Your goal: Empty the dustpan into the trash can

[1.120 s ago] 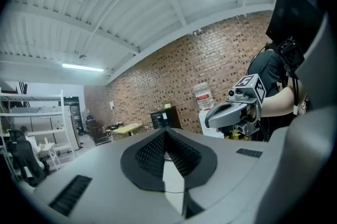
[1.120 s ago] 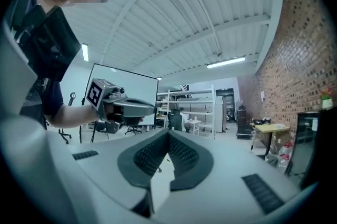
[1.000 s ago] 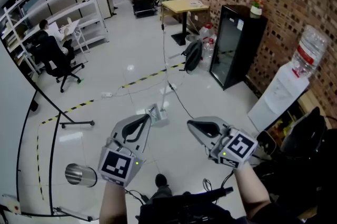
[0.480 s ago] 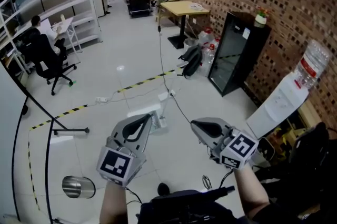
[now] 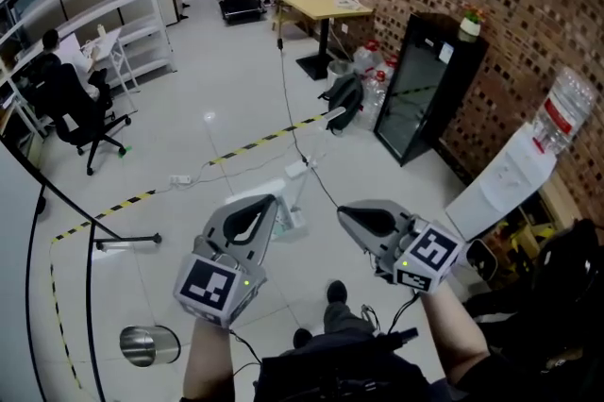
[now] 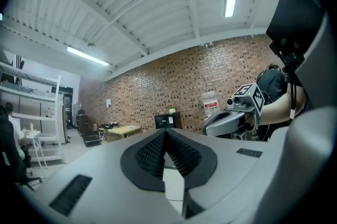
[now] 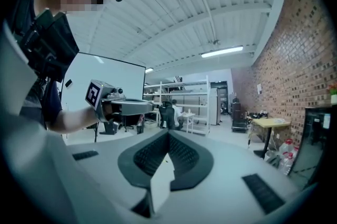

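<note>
Here, nothing is begun: my left gripper (image 5: pixel 264 207) and right gripper (image 5: pixel 347 219), fingers clenched empty, hover near the metal can (image 5: pixel 149 345); dustpan unseen.

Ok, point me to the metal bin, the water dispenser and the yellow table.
metal bin (image 5: pixel 146 345): head view, on its shiny body.
water dispenser (image 5: pixel 500 178): head view, on its white front.
yellow table (image 5: pixel 316 8): head view, on the tabletop.

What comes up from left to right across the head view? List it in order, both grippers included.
Seated person on an office chair → metal bin → left gripper → right gripper → black cabinet → water dispenser.
</note>
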A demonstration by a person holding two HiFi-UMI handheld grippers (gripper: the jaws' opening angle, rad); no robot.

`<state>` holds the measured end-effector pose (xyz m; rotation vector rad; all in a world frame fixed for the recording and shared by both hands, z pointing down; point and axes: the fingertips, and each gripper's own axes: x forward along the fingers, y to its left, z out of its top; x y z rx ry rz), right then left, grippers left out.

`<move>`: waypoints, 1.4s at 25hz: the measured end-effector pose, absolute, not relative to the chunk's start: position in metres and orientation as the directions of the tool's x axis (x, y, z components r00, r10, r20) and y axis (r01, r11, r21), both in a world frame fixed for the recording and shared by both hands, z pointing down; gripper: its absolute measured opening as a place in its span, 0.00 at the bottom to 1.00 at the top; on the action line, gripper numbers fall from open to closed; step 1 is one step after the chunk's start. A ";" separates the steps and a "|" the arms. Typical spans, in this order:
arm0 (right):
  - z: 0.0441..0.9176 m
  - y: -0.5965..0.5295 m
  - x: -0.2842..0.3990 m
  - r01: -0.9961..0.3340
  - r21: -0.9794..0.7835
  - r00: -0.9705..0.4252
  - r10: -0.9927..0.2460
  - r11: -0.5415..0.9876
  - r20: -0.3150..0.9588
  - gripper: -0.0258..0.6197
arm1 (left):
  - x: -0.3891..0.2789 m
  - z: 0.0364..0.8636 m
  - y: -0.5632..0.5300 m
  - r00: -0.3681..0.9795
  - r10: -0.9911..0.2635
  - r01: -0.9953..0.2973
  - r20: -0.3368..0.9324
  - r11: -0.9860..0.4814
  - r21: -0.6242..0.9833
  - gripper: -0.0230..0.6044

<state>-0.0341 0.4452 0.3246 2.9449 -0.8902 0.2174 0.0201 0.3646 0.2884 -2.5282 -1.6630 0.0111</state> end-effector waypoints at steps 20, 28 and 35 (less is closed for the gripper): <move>0.351 0.487 0.103 -0.662 -0.028 0.743 -0.660 -0.749 0.112 0.06 | 0.140 0.316 0.428 0.504 0.846 0.863 0.176 -0.485 -0.140 0.02; 0.369 0.569 0.155 -0.647 -0.105 0.749 -0.656 -0.755 0.097 0.06 | 0.185 0.322 0.503 0.514 0.830 0.858 0.217 -0.499 -0.122 0.02; 0.384 0.603 0.193 -0.622 -0.119 0.764 -0.633 -0.774 0.120 0.06 | 0.221 0.340 0.527 0.514 0.821 0.856 0.249 -0.506 -0.101 0.02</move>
